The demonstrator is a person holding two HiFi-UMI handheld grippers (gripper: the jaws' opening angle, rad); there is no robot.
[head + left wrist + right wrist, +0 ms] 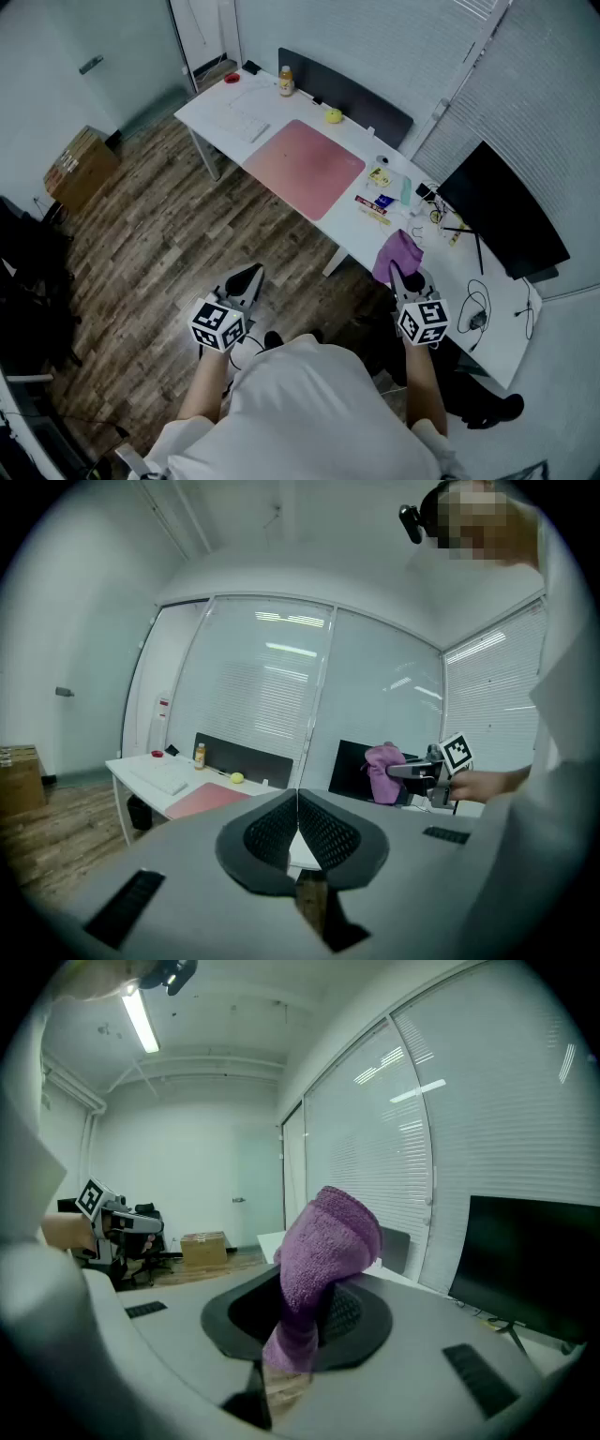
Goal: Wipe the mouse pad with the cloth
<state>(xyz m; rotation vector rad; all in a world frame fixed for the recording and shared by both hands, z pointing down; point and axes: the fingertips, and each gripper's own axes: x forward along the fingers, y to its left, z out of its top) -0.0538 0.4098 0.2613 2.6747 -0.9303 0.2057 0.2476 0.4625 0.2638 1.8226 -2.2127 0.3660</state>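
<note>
Right gripper: clamped on the purple cloth, which stands up in a loose bunch past the jaws

Left gripper: jaws pressed together with nothing between them, held low and well apart from the desk

Mouse pad: pink, lying flat on the white desk with its top bare; a keyboard sits just beside one edge, and small clutter sits near the opposite one

Step in hand: judged to be bringing the cloth to the pad, since cloth and pad are well apart and no wiping has begun

Doing it well: lower the bunched end onto a far corner of the pad, press so the cloth flattens, then pull in straight overlapping passes across the whole surface

Spare gripper: could probably rest on a pad edge so the pad does not slide

Risk: a thin pad may creep or curl under the drag, and a wide stroke could knock the clutter
</note>
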